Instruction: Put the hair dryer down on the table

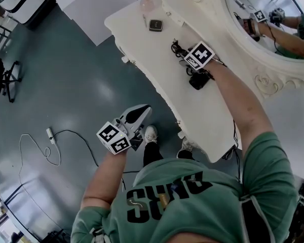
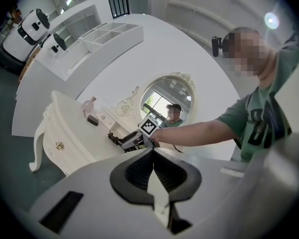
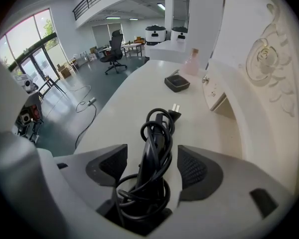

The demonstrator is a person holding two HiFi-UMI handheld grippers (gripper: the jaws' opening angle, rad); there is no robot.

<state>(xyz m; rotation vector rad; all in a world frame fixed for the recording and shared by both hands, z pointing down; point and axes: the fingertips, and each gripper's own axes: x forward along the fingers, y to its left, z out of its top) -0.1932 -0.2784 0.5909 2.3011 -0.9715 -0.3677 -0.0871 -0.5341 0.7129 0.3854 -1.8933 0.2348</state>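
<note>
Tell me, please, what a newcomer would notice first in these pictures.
First, the black hair dryer with its coiled cord, lying on the white dressing table between the open jaws of the right gripper. Next, the big oval mirror in a carved frame behind the table. The left gripper is shut and empty, held out over the grey floor.

Hair dryer (image 3: pixel 152 148) on table (image 3: pixel 122 111); small box (image 3: pixel 177 82) beyond, beside bottle (image 3: pixel 192 63).
</note>
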